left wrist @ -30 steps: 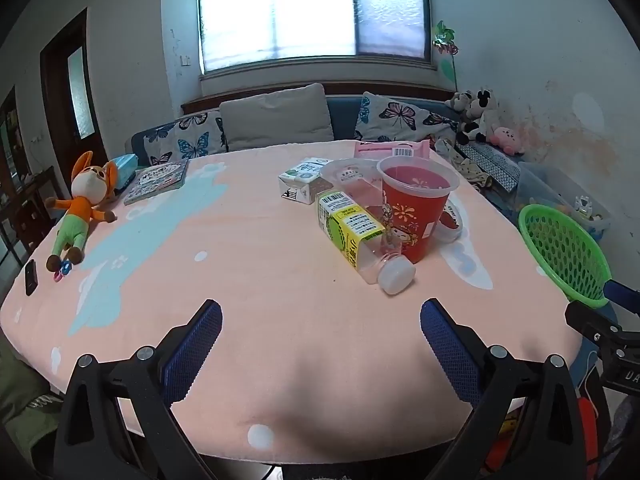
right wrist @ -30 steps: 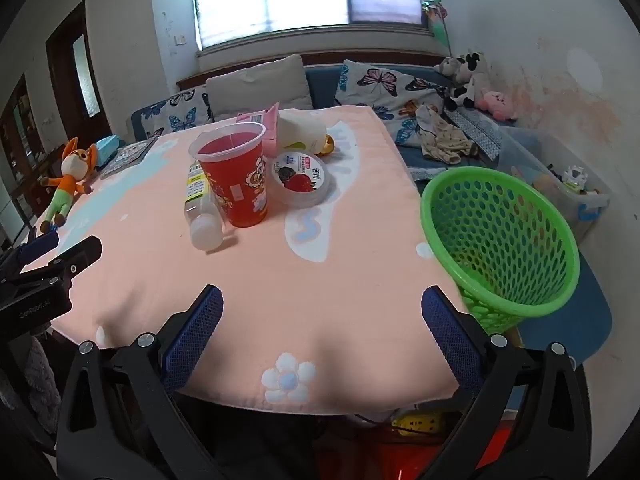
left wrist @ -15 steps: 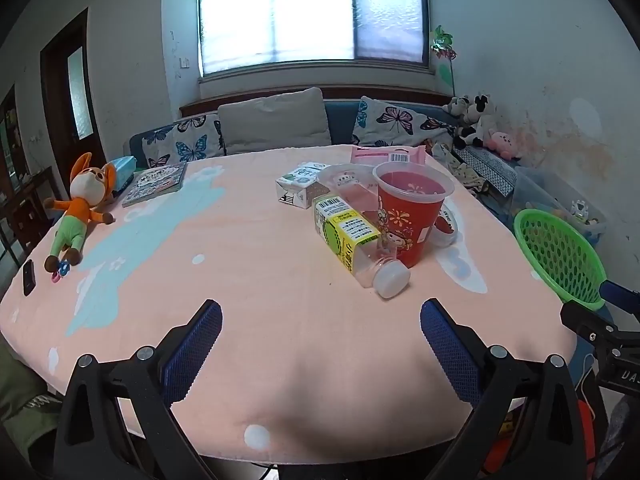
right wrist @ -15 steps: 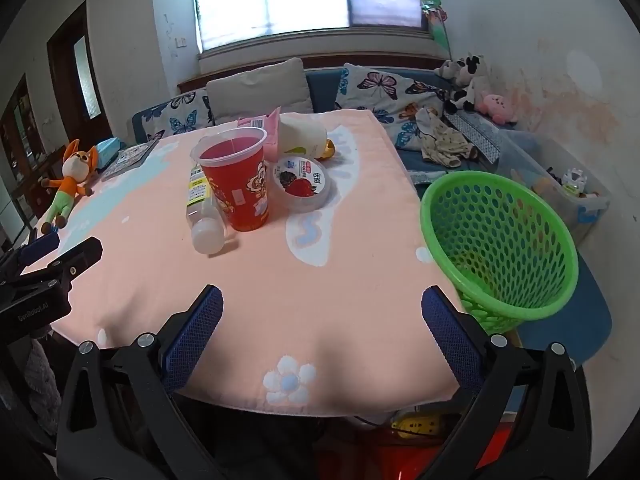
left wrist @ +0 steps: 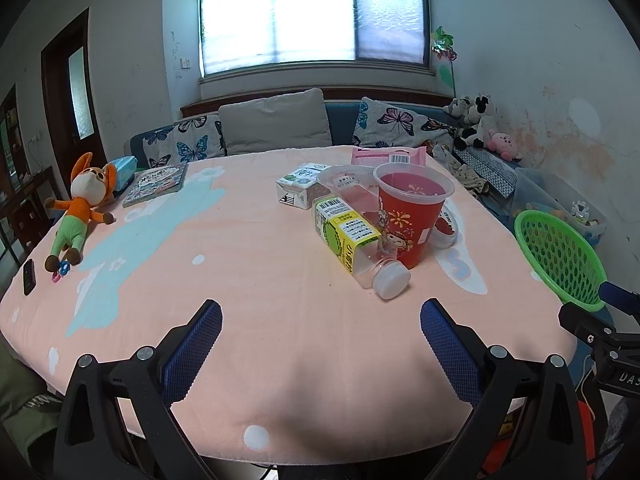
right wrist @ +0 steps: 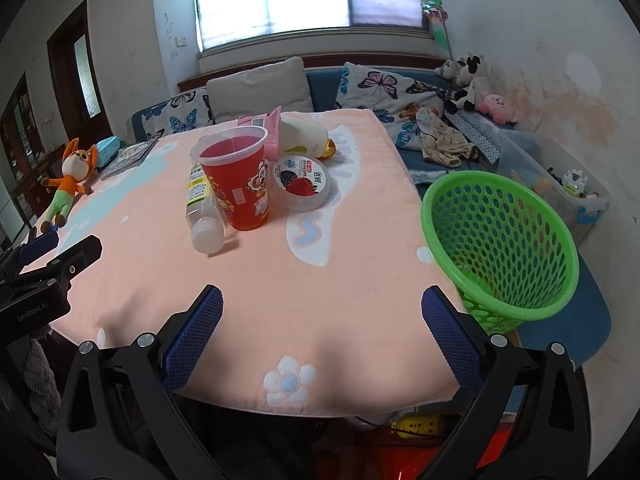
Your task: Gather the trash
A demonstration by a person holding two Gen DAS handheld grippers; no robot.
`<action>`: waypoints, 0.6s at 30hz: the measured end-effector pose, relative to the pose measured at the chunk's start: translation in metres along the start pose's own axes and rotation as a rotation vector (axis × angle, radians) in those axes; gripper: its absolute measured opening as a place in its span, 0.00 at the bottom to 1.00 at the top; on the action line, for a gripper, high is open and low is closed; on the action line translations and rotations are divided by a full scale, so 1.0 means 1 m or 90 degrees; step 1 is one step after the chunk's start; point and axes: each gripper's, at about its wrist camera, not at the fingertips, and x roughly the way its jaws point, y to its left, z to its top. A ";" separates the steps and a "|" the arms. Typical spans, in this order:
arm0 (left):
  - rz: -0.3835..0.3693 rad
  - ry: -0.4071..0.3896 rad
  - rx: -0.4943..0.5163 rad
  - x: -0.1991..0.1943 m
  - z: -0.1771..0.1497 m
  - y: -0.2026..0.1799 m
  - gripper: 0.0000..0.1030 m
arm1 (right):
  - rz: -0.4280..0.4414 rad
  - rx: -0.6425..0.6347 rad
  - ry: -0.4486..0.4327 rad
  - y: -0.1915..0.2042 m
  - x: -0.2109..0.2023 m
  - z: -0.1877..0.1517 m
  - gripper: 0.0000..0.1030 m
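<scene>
A red plastic cup (left wrist: 412,216) (right wrist: 236,182) stands upright mid-table. An empty clear bottle with a yellow-green label (left wrist: 354,246) (right wrist: 202,208) lies beside it, cap toward me. A yogurt tub with a berry lid (right wrist: 302,180), a white milk carton (left wrist: 302,186), a pink packet (left wrist: 388,155) and a white bottle (right wrist: 304,140) lie around them. A green mesh basket (right wrist: 500,240) (left wrist: 560,256) stands off the table's right edge. My left gripper (left wrist: 320,340) and right gripper (right wrist: 322,332) are open and empty over the near table edge.
The table (left wrist: 240,280) has a pink cloth. A plush fox (left wrist: 80,208), a book (left wrist: 158,182) and a small black object (left wrist: 29,276) lie at its left. A sofa with cushions (left wrist: 276,124) stands behind. A clear bin of toys (right wrist: 568,184) sits at right.
Both grippers have drawn back slightly from the table; the objects look a little farther off. Nothing on the table has moved.
</scene>
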 end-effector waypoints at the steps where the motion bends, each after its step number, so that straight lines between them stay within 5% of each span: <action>1: 0.000 0.000 0.000 0.001 0.001 0.000 0.93 | 0.000 0.000 0.000 0.000 0.000 0.000 0.96; 18: 0.001 0.001 -0.002 0.000 -0.005 0.004 0.93 | -0.001 0.001 0.001 -0.001 0.002 0.000 0.96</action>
